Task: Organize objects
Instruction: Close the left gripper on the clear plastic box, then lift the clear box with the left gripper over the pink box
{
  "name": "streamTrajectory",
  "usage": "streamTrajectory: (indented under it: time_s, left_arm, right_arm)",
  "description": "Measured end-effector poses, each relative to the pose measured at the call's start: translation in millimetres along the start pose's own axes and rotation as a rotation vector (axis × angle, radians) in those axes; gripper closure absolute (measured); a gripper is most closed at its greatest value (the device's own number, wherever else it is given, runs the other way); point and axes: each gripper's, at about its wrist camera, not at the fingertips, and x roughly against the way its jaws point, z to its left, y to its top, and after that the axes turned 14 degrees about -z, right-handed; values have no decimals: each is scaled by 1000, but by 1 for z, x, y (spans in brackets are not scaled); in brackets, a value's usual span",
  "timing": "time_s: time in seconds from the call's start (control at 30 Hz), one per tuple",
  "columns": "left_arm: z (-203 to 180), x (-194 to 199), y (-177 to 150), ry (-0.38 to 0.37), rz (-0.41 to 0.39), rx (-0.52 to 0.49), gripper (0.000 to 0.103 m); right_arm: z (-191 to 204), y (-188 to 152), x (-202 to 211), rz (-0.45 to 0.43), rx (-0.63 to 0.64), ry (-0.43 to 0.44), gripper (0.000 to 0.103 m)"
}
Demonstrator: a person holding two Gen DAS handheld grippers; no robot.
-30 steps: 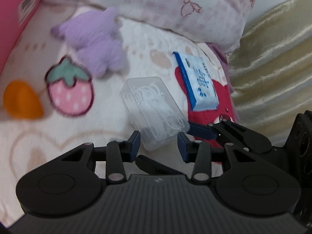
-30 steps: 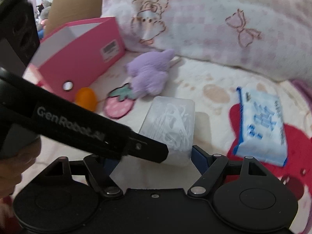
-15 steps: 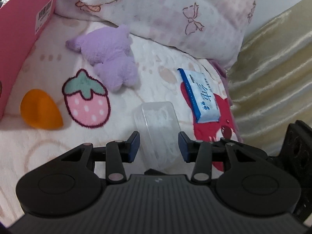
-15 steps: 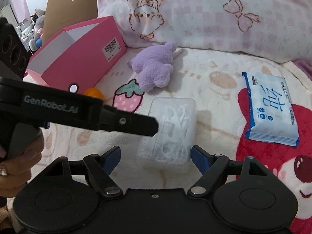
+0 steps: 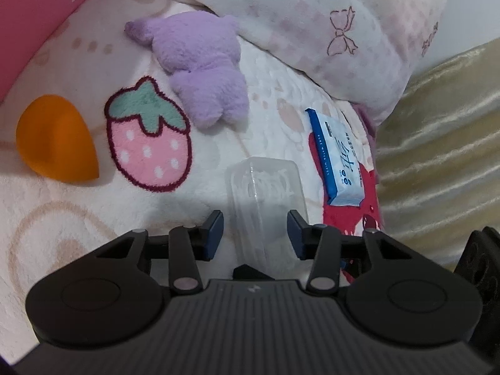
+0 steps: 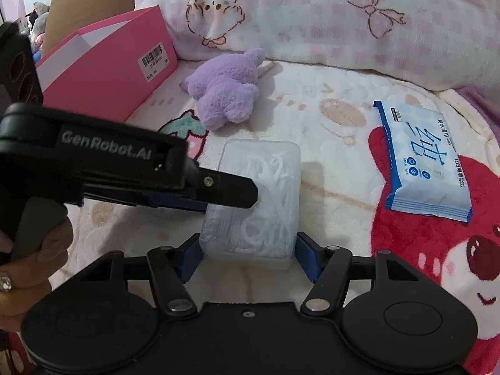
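A clear plastic box (image 6: 259,193) of white floss picks lies flat on the patterned blanket. My right gripper (image 6: 249,254) straddles its near end. Its jaws are closing, and the blue pads (image 6: 192,256) touch both sides of the box. My left gripper (image 6: 243,190), held by a hand, reaches in from the left with its tip over the box's left edge. In the left wrist view the box (image 5: 265,187) runs between and under the left gripper (image 5: 255,228), whose narrow jaws stand open with small gaps to the box.
A purple plush toy (image 6: 225,97) lies beyond the box. A blue wipes pack (image 6: 425,162) lies to the right and an orange teardrop sponge (image 5: 56,143) to the left. An open pink box (image 6: 109,72) stands at the back left, a pillow (image 6: 312,15) behind, gold fabric (image 5: 437,140) far right.
The left gripper has dropped and moved forward until the clear box lies between its fingertips. The right gripper's jaws have narrowed from well clear of the box onto its sides.
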Motion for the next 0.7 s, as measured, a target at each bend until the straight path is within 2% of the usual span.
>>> streamTrajectory:
  time_s: [0.07, 0.27, 0.5, 0.7]
  left_arm:
    - [1, -1, -1, -2, -2, 17, 65]
    - [-5, 0, -6, 16, -33, -19, 64]
    - [-3, 8, -3, -21, 11, 32, 65]
    - [-16, 37, -1, 4, 25, 18, 65]
  right_arm:
    - [0, -1, -3, 1, 3, 3, 34]
    - [-4, 5, -8, 15, -67, -16, 34]
    - [11, 7, 6, 8, 15, -32, 36]
    - [27, 10, 27, -16, 54, -25, 36]
